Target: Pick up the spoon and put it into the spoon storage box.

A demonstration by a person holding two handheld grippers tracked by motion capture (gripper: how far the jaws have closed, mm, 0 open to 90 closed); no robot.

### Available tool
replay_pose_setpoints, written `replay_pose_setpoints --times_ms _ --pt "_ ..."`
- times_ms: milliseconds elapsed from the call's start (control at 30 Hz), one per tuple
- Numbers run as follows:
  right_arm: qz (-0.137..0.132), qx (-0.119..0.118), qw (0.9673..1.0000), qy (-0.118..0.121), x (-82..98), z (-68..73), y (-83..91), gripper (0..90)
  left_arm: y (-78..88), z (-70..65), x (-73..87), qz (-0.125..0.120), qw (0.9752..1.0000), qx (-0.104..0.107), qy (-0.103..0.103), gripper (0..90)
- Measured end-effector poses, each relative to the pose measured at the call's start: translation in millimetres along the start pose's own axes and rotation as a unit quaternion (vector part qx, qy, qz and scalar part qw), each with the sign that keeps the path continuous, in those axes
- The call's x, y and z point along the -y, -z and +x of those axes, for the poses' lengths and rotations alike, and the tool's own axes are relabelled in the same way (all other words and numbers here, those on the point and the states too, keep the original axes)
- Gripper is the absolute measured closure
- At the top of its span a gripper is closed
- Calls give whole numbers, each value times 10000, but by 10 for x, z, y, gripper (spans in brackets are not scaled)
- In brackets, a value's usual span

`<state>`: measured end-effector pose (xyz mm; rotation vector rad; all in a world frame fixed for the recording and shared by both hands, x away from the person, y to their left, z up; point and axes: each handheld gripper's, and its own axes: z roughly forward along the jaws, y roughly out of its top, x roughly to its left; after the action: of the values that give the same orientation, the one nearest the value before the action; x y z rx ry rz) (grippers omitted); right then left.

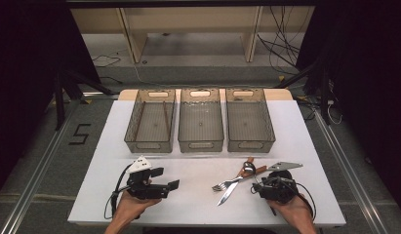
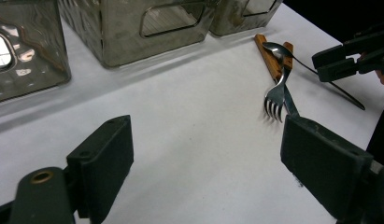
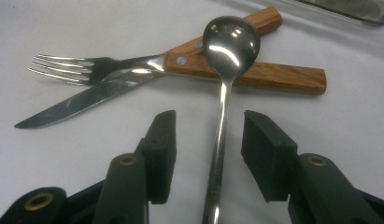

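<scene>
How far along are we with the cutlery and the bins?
Done: nothing sorted that I can see; the three bins look empty apart from a thin stick in the left bin. In hand: the right tongs straddle the spoon handle, pads not yet pressing. Left: spoon, fork and knife all lie crossed on the table; the left tongs are open, holding nothing.

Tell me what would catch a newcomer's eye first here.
Probably the crossed cutlery at the table's front right: a wooden-handled fork and knife with a spoon lying over them. The right tongs straddle the spoon's handle without pressing it. Behind stand three see-through bins in a row.
</scene>
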<state>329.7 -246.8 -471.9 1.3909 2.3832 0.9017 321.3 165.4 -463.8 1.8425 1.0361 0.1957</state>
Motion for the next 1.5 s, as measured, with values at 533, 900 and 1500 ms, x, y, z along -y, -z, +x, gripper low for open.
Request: replay_pose_setpoints --times_ms 533,900,1500 --pt "165 271 9995 85 2 30 -113 704 -4 32 35 -43 10000 -58 26 169" --pt "194 365 9991 8 0 29 -108 847 -22 14 44 -20 10000 -81 5 170" --pt "23 199 9998 -98 -18 -8 -29 859 -19 66 85 -71 9998 -133 86 172"
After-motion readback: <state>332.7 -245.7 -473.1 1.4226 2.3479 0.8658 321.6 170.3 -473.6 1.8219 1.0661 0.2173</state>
